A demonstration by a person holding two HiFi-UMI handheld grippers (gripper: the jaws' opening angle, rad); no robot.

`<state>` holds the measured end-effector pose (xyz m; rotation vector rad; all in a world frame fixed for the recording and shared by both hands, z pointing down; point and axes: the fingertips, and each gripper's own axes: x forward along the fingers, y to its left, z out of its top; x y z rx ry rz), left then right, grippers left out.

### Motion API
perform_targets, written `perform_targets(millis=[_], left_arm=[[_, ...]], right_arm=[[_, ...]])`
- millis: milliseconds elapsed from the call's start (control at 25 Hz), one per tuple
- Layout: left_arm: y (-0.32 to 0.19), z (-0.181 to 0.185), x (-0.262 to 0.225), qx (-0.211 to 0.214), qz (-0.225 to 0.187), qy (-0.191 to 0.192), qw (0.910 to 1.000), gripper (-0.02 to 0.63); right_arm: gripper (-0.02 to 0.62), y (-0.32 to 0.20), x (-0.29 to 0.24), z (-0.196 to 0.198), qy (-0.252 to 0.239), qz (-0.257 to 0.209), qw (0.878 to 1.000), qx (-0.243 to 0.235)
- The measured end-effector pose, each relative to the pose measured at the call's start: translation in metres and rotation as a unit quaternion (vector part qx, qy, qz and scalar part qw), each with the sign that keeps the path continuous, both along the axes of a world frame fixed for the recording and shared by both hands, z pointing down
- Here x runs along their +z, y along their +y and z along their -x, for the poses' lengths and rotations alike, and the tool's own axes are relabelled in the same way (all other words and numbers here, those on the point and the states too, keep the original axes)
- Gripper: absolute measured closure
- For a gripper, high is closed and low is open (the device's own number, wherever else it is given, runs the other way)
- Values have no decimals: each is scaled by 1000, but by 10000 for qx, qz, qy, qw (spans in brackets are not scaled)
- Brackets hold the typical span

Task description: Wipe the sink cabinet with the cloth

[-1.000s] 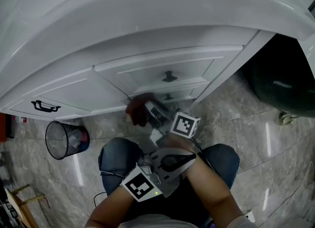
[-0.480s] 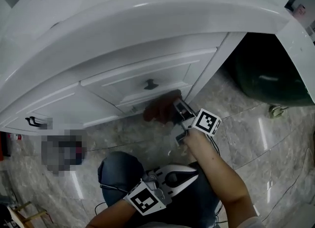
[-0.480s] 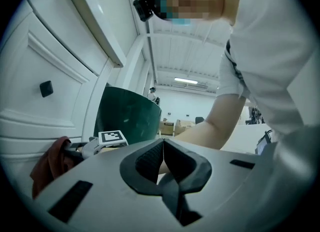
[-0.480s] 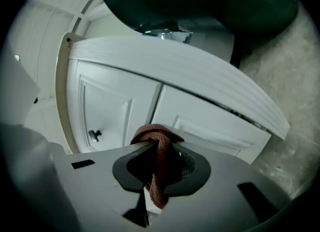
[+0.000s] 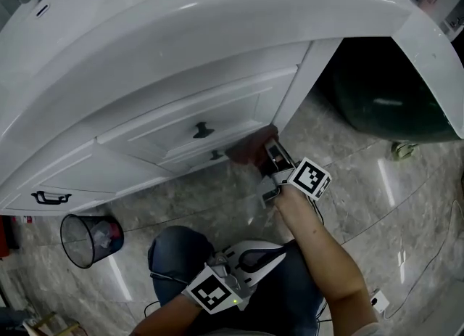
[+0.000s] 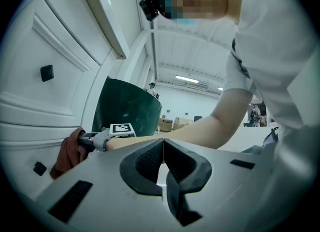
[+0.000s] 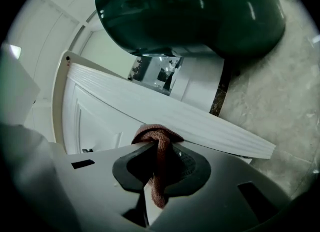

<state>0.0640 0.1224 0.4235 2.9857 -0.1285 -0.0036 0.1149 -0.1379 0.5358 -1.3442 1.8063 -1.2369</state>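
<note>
Right tool: its jaws are clamping a reddish-brown woven cloth. The cloth is pressing against the ribbed right corner post of the white panelled sink cabinet, low down beside the drawers.

Left tool: its jaws are resting fully together, gripping nothing. It is hovering over the person's lap, well apart from the cabinet.

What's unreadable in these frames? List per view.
- Head view: where the reddish-brown cloth meets the white cabinet front; the cloth covers it.
- Right gripper view: most of the cloth; the right gripper body hides it.
- Head view: dark green rounded object, cut by counter rim.
- Head view: black wire bin contents, too small.
</note>
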Motion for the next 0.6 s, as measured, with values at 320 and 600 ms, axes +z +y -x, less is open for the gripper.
perform_targets(millis=[320,600], left_arm=[[-56,-1,24,-536,812,83,9952,594],[-77,-6,38,-742,872,-57,9934,595]], right_arm=[[538,21,10,16,2617,-117,9625,-703],[538,13,26,40,3665,-320,9166,-1567]])
